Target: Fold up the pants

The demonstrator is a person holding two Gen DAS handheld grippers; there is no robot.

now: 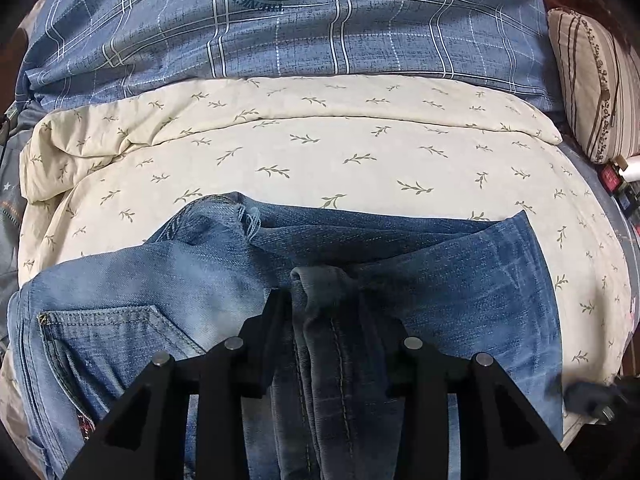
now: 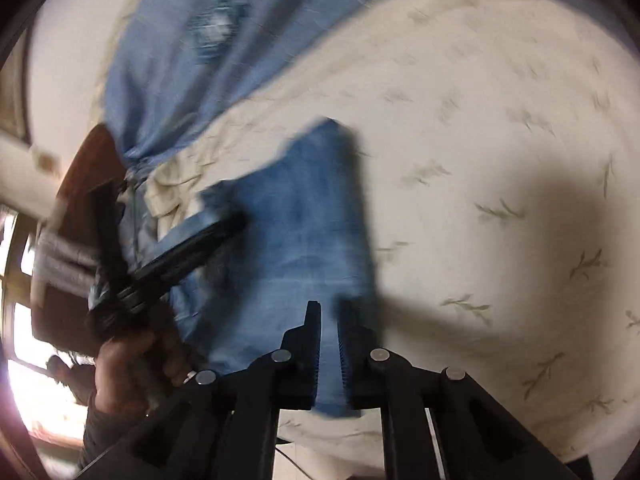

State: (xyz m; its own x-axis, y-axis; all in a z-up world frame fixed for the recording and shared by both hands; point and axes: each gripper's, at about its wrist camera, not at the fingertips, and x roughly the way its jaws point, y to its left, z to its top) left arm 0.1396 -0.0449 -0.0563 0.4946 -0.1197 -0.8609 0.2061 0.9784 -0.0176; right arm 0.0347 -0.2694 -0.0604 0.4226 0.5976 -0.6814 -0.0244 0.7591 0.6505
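Blue denim pants (image 1: 208,272) lie folded on a cream leaf-print quilt (image 1: 320,144), back pocket at the left. My left gripper (image 1: 320,300) is shut on a bunched fold of the pants and holds it just above the rest. In the blurred right wrist view, my right gripper (image 2: 329,312) is shut on the edge of a pant leg (image 2: 304,220). The left gripper (image 2: 176,256) and the hand holding it show at the left of that view. The right gripper's edge shows at the lower right of the left wrist view (image 1: 600,396).
A blue plaid duvet (image 1: 280,32) with a round crest lies behind the quilt. A striped pillow (image 1: 592,80) sits at the far right, with small items beside it. A window and wooden furniture (image 2: 80,208) lie to the left in the right wrist view.
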